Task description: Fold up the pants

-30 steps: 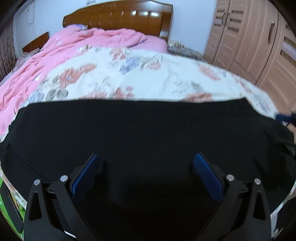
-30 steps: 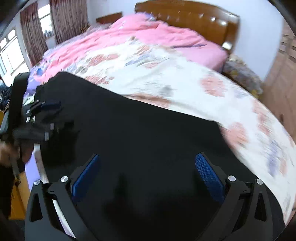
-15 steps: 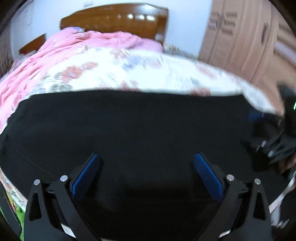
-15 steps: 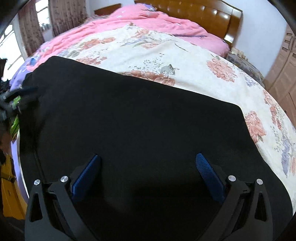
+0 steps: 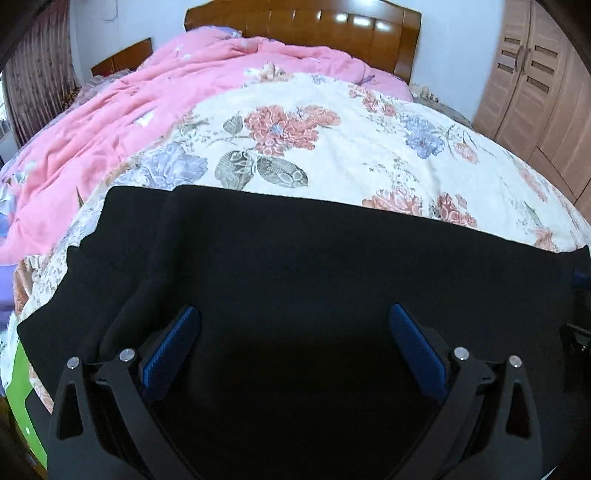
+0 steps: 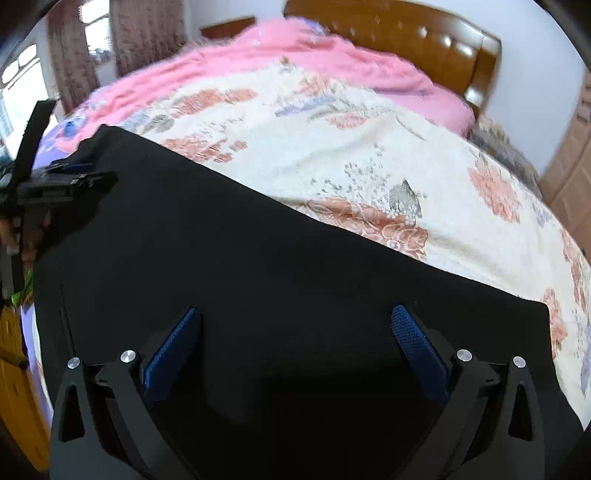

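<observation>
Bed (image 5: 332, 147): floral cover, pink quilt (image 5: 110, 122) toward headboard. Black pants (image 5: 314, 295) lie spread flat across the near end of the bed. Left hand-held gripper (image 5: 293, 343): fingers apart, empty, over the pants. Right hand-held gripper (image 6: 295, 345): fingers apart, empty, over the pants.

Both fisheye views sit low and close over the black fabric pants (image 5: 314, 295), which fill the lower half of each frame, and look up the bed toward the brown wooden headboard (image 5: 303, 22) at top centre. The right wrist view faces slightly leftward, its headboard (image 6: 406, 40) at upper right. Both share the cream floral bedspread (image 5: 332, 155) and pink quilt (image 6: 295, 55).
</observation>
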Action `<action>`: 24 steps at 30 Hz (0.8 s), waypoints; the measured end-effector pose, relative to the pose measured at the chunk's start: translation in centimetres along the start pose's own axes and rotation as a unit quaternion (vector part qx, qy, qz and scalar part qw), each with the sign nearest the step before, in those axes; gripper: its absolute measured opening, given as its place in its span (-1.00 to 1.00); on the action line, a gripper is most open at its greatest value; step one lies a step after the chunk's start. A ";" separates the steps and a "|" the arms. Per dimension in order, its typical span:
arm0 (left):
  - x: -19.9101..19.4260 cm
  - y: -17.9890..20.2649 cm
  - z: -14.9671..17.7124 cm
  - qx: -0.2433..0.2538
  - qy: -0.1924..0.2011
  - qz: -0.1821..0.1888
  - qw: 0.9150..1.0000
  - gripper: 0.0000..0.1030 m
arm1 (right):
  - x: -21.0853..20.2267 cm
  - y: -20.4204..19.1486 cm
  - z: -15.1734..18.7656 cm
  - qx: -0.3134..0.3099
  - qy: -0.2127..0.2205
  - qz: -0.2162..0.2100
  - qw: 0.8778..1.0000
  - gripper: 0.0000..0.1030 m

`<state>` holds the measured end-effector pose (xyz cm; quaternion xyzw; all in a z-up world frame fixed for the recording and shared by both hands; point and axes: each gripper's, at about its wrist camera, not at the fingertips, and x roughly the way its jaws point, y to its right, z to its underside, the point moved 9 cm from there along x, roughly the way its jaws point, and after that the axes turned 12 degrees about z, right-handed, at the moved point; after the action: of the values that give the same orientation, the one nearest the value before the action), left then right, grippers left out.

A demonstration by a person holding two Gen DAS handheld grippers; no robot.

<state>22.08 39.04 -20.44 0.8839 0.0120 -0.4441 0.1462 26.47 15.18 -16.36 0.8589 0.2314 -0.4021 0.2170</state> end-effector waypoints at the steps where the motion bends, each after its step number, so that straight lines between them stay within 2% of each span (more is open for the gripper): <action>1: -0.2 -0.1 0.0 -0.003 0.006 0.002 1.000 0.97 | 0.0 0.0 0.0 0.001 -0.001 0.000 1.000 0.92; 3: -1.1 0.0 -0.2 -0.010 0.020 -0.001 1.000 0.96 | 0.0 0.0 0.0 -0.003 -0.001 0.005 1.000 0.92; 5: -4.0 0.7 -0.7 -0.017 0.066 0.034 0.997 0.96 | -0.1 0.1 0.1 -0.001 0.000 0.003 1.000 0.92; 7: -7.8 -0.1 -0.7 -0.049 0.120 0.068 0.989 0.97 | -0.1 0.2 0.1 -0.001 0.000 0.004 1.000 0.92; 9: -9.7 -2.1 -0.6 -0.089 0.141 0.079 0.983 0.97 | -0.1 0.1 0.0 -0.001 0.000 0.004 1.000 0.92; 12: -11.7 -7.5 0.8 -0.190 0.158 0.125 0.961 0.93 | 0.0 0.1 0.0 -0.002 0.000 0.004 1.000 0.92; 13: -11.8 -9.5 1.5 -0.227 0.156 0.149 0.950 0.71 | 0.0 0.2 0.1 -0.002 0.000 0.004 1.000 0.92; 14: -11.8 -10.6 2.0 -0.249 0.151 0.172 0.941 0.61 | 0.0 0.2 0.0 -0.002 0.000 0.004 1.000 0.92; 16: -11.6 -12.2 2.6 -0.281 0.142 0.223 0.923 0.57 | 0.0 0.2 0.1 -0.002 0.000 0.004 1.000 0.92; 18: -11.3 -13.0 3.0 -0.285 0.132 0.217 0.924 0.57 | 0.0 0.2 0.1 -0.002 0.000 0.004 1.000 0.92; 20: -10.4 -12.7 3.3 -0.283 0.114 0.232 0.924 0.57 | 0.0 0.2 0.1 -0.002 0.000 0.004 1.000 0.92; 22: -9.4 -13.1 4.1 -0.296 0.096 0.203 0.928 0.57 | 0.0 0.2 0.1 -0.002 0.000 0.004 1.000 0.92; 24: -9.0 -12.6 4.3 -0.296 0.098 0.222 0.924 0.57 | 0.0 0.2 0.1 -0.002 0.000 0.004 1.000 0.92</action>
<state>11.36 50.90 -18.94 0.8197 -0.0397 -0.2875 0.4937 26.54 14.99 -16.33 0.8594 0.2286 -0.4008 0.2201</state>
